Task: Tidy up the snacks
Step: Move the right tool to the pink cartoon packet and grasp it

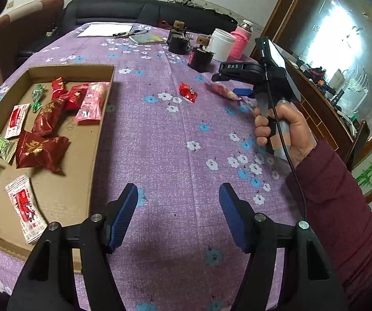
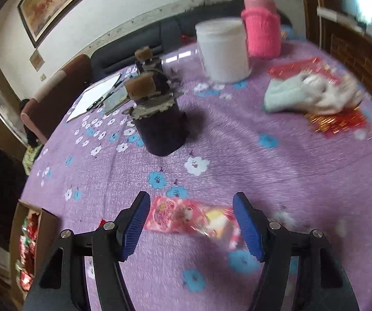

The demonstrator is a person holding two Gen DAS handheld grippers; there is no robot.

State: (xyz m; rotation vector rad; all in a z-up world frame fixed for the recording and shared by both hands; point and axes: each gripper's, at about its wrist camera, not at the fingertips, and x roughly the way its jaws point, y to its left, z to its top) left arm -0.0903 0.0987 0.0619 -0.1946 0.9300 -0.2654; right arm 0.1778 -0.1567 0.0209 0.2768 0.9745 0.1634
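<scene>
Right tongs (image 2: 191, 223), parted, straddle a pink plastic snack packet (image 2: 193, 219) on the purple floral table (image 2: 263, 160); left tongs (image 1: 178, 215) parted, empty.

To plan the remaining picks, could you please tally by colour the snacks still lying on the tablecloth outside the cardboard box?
red packet: 1
pink packet: 1
Total: 2

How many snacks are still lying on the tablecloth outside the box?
2: a small red packet mid-table, and a pink packet between the right tool's open fingers. Others may be hidden.
</scene>
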